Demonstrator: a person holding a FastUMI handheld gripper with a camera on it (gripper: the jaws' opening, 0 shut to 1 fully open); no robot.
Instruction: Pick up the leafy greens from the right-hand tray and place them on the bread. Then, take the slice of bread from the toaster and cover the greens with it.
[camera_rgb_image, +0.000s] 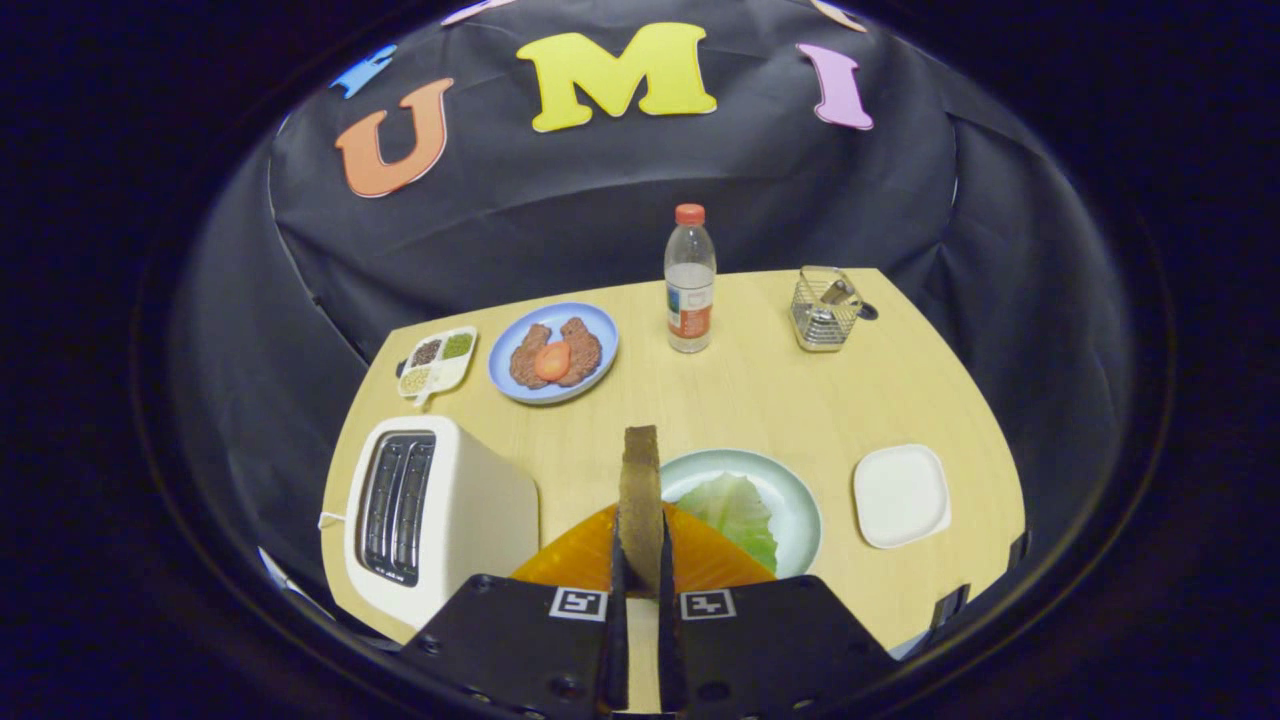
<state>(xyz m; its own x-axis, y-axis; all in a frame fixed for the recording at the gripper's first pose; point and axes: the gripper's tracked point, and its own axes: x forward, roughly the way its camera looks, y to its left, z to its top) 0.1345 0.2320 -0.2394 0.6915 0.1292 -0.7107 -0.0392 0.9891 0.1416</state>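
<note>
My gripper (640, 575) is shut on a brown slice of bread (641, 470), held upright and edge-on between the two fingers. Just beyond the fingers and slightly to their right lies a pale green round plate (803, 510) with the leafy greens (735, 510) spread on it; whatever lies under the leaf is hidden. The held slice hangs over the plate's left edge. To the left of the fingers stands the white toaster (430, 510), with both its slots dark and nothing sticking out of them. The white square tray (900, 495) to the right of the plate holds nothing.
At the back of the wooden table (760, 400) stand a blue plate (600, 340) with meat pieces and a tomato slice, a small divided seasoning dish (437, 362), a water bottle (690, 280) and a wire basket (825, 308). The table edge runs close behind the toaster.
</note>
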